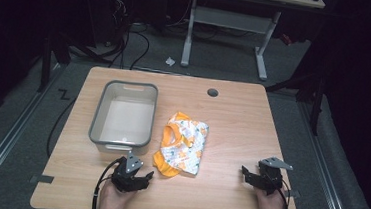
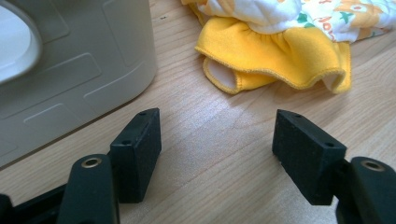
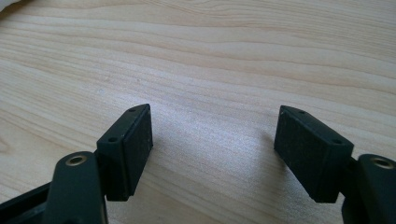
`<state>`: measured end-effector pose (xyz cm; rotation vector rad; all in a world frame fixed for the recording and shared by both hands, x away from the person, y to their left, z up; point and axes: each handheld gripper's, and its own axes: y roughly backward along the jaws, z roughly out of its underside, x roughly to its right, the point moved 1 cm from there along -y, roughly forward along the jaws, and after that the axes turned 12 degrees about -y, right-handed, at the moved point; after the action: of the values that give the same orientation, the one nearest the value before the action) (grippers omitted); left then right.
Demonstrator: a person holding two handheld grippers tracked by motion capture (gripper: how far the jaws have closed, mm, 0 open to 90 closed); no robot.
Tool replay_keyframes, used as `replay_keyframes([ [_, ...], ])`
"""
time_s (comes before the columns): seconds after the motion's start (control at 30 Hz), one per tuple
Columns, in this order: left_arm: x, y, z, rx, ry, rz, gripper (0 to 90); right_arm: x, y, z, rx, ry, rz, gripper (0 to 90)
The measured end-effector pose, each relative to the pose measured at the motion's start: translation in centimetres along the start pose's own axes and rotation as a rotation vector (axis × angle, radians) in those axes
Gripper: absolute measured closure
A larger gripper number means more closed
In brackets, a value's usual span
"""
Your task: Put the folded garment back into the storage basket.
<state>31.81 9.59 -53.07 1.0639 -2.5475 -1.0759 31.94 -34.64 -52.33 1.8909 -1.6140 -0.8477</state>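
As seen from the near edge: wooden bench [image 1: 233, 113] w/ a grey tub, a bundle of cloth and two hand-held grippers on it.
Cloth: small garment [image 1: 182, 143], white w/ orange print and a yellow-orange hem, crumpled, lying on the bench approx. mid-way across, just right of the tub and apart from it.
Cloth, close up: yellow hem [image 2: 275, 60] faces the left hand-held gripper, near its tips, not touching; bare wood between.
Tub: grey plastic tub [image 1: 123, 113], upright, on the left half of the bench; its near wall [image 2: 70, 70] stands just beside the left jaw in the left gripper view.
Left hand-held gripper: [image 1: 140, 177] at the near edge, in front of the tub's near right corner, aimed toward the cloth; jaws spread wide, nothing between them, wood grain shows in the gap.
Left hand: [image 1: 111, 199] grips it from below the bench edge, black cable trailing back.
Right hand-held gripper: [image 1: 253, 177] near the right front corner, well apart from the cloth; jaws spread, nothing between, bare wood under them.
Right hand: [image 1: 270, 206] behind it at the bench edge.
Bench, far side: round dark hole [image 1: 212, 92] near the back edge.
Behind bench: floor w/ cables and a white desk frame [image 1: 226, 35].
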Motion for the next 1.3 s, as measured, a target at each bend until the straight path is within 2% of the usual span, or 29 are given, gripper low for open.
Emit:
replay_keyframes([
  [0.27,0.2,0.0,-0.2,0.008,0.008,0.014,32.7,0.0,0.0,0.0,0.000,0.000,0.000,28.2],
  [0.5,0.6,0.7,-0.9,0.031,0.012,0.026,32.7,0.0,0.0,0.0,0.000,0.000,0.000,28.3],
  [0.7,1.2,1.1,-1.6,0.040,0.007,0.053,32.5,0.0,0.0,0.0,0.000,0.000,0.000,28.2],
  [0.83,1.3,1.3,-2.0,0.059,0.018,0.067,32.6,0.0,0.0,0.0,0.000,0.000,0.000,28.3],
  [1.17,2.1,1.1,-3.8,0.072,-0.002,0.090,31.2,0.0,0.0,0.0,0.000,0.000,0.000,28.2],
  [1.3,2.4,0.9,-4.8,0.081,-0.012,0.081,30.3,0.0,0.0,0.0,0.000,0.001,0.000,28.3],
])
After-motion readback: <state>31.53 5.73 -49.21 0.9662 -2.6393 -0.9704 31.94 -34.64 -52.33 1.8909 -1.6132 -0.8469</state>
